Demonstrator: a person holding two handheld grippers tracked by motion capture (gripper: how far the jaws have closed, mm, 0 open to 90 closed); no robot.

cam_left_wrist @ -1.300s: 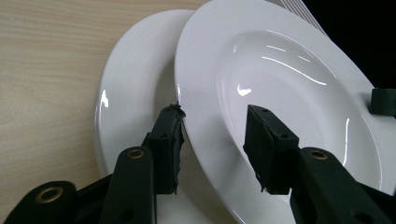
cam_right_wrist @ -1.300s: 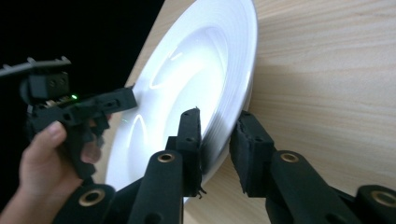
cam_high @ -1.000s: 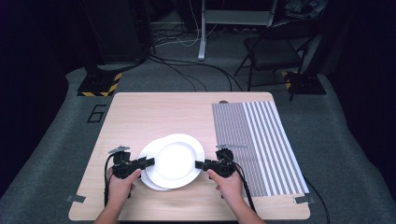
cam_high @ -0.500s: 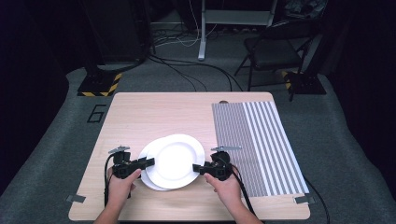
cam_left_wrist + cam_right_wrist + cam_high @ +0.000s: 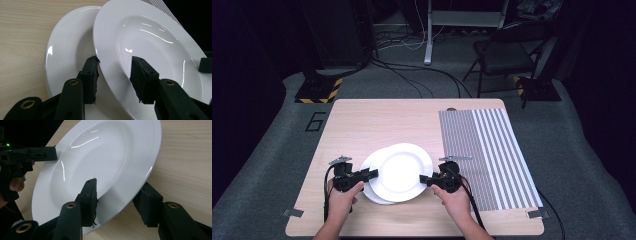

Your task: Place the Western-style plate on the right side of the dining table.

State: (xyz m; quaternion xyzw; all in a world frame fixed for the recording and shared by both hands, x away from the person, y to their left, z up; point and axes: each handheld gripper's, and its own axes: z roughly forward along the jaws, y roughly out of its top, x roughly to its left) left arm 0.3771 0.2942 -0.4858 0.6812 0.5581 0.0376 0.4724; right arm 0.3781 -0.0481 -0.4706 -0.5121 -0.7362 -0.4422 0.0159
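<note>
**Upper plate straddled at both rims, jaws parted**

Two white plates near the front edge of the wooden table (image 5: 362, 125), left of the striped mat (image 5: 484, 150). Upper plate (image 5: 404, 171) stacked off-centre on the lower plate (image 5: 371, 187), shifted toward the right and far side, so the lower one peeks out as a crescent at the left and near edge. Round, so no long axis to speak of; bowl facing up. In the two gripper views, upper plate raised clear at its right rim, with the table visible beneath it.

Left gripper (image 5: 373, 173) at the upper plate's left rim, pointing right along the table: jaws spread, one under the rim, one over the bowl, with a gap to the rim on either side. Right gripper (image 5: 424, 179) at the opposite rim, pointing left: jaws just opened a little, rim between them, one above and one below, pressing not evident.
</note>
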